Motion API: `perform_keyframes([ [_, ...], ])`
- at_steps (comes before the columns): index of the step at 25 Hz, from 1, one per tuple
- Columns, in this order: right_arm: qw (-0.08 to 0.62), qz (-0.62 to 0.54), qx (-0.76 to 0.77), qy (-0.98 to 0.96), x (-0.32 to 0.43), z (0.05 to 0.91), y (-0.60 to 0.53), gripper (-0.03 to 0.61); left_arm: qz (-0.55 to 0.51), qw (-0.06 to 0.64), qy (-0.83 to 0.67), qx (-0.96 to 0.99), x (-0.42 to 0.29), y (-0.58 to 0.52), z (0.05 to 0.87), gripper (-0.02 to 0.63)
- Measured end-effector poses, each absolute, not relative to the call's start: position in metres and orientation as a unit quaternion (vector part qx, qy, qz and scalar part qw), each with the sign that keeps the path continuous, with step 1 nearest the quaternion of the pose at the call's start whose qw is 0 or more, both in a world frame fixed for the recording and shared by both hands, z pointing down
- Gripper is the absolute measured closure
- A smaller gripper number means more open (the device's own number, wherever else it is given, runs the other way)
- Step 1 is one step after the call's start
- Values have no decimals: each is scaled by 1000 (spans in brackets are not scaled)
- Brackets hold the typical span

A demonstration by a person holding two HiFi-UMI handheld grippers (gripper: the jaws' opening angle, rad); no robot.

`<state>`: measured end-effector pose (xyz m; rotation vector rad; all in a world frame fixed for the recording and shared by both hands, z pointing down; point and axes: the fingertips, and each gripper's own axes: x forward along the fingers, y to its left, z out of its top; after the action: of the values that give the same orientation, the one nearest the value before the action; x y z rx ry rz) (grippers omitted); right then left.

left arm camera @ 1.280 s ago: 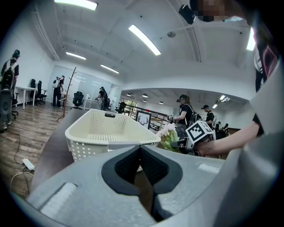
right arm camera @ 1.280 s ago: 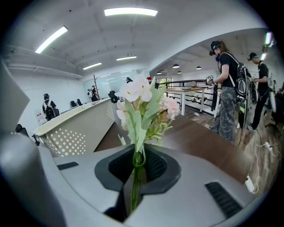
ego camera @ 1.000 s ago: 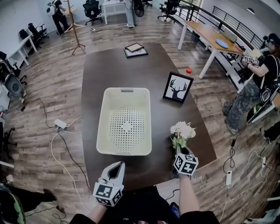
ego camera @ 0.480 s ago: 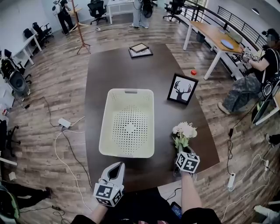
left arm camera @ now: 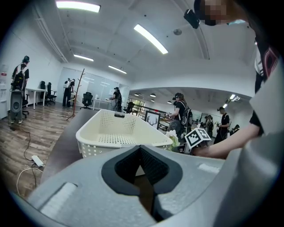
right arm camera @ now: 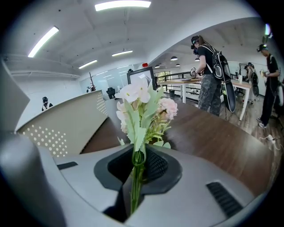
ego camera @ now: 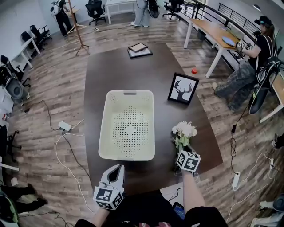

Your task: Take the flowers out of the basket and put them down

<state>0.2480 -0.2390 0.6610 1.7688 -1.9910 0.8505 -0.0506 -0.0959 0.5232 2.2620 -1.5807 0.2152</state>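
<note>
pinching flowers (right arm camera: 142,104) by stems half hidden between just-loosening jaws, right hand-held gripper (right arm camera: 135,166); left hand-held gripper (left arm camera: 141,164) pressed together

An open-plan office: black swivel chairs (ego camera: 94,9) stand by white desks (ego camera: 120,5), a long light-wood desk (ego camera: 213,33) lines a black railing (ego camera: 239,15), white power strips (ego camera: 62,126) trail cables over the wood-plank floor (ego camera: 49,84), and ceiling strip lights (left arm camera: 150,38) run overhead.

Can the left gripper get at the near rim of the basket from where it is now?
Probably yes: the left gripper points at the near rim of the basket, with only bare table between; the flowers stand off to the right.
</note>
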Motion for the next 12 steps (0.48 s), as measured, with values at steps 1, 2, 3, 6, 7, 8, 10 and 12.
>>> perform_keyframes([
  [1,175,300,622,-702,247,662,-239,523,76,186,-562,802,-52,-96,522,604],
  [2,177,300,621,-702,247,663,-239,522,76,184,-563,802,-53,-97,521,604],
  [3,178,301,621,-702,247,663,-239,522,76,183,-563,802,-54,-98,520,604],
  [6,179,302,620,-701,248,665,-240,517,78,181,-564,802,-56,-99,518,604],
  [7,181,302,620,-701,248,666,-240,515,79,182,-564,801,-57,-99,519,605],
  [8,183,303,620,-701,248,668,-240,512,80,182,-565,801,-58,-99,519,604],
  [10,184,307,618,-700,247,669,-242,503,82,181,-565,800,-59,-100,519,604],
  [12,180,317,618,-697,247,669,-243,492,83,182,-565,800,-59,-100,520,604],
])
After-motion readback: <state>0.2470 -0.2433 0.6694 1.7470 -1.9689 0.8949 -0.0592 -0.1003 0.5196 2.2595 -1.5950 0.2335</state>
